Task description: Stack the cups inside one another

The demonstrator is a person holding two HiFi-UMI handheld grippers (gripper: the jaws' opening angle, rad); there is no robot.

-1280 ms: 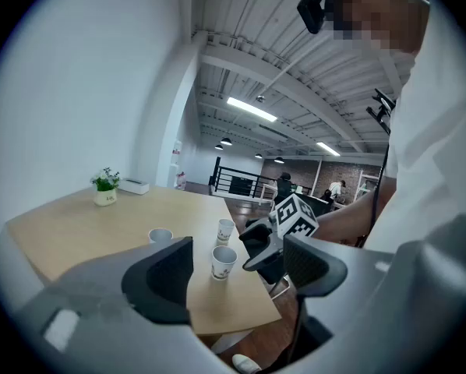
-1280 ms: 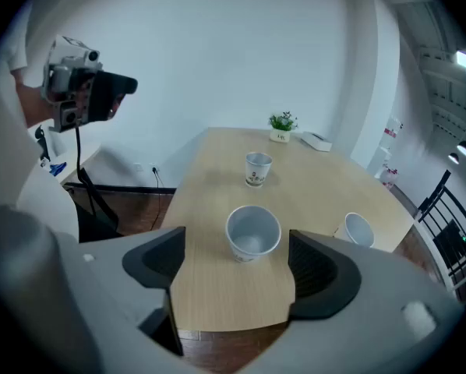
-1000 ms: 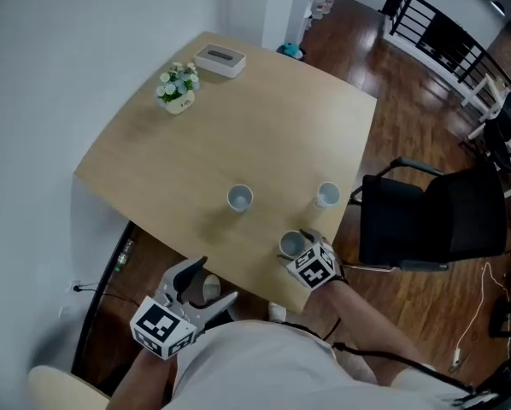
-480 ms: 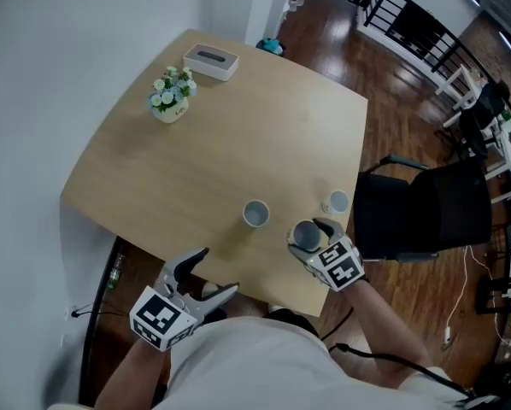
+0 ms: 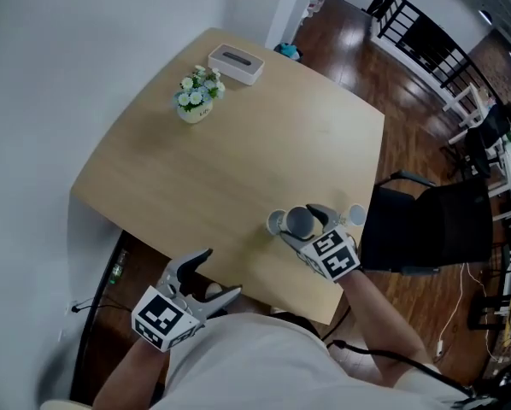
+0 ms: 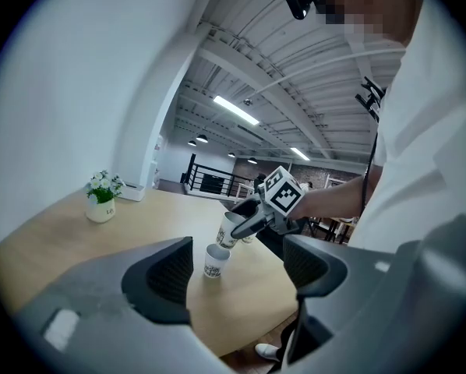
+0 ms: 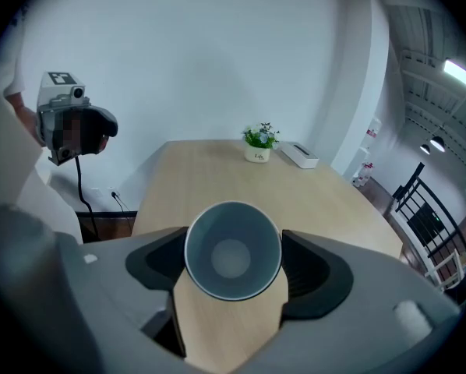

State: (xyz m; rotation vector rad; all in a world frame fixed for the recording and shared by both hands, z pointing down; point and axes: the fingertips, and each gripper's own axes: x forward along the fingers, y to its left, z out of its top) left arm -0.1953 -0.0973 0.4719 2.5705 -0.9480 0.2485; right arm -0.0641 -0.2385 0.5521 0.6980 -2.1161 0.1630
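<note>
My right gripper (image 5: 305, 227) is shut on a pale paper cup (image 5: 299, 219), held tilted above the wooden table (image 5: 238, 161). The right gripper view looks straight into that empty cup (image 7: 233, 250) between the jaws. A second cup (image 5: 277, 222) stands upright on the table just left of the held one; in the left gripper view this standing cup (image 6: 215, 260) is below and left of the held cup (image 6: 230, 228). A third cup (image 5: 355, 215) stands by the table's right edge. My left gripper (image 5: 217, 278) hangs open and empty off the table's near edge.
A small pot of flowers (image 5: 194, 101) and a white box (image 5: 236, 61) stand at the table's far end. A black office chair (image 5: 435, 229) is close against the table's right side. A white wall runs along the left.
The right gripper has lifted its cup off the table and carried it left, up to the cup standing in the middle. The left gripper has stayed open in the same place.
</note>
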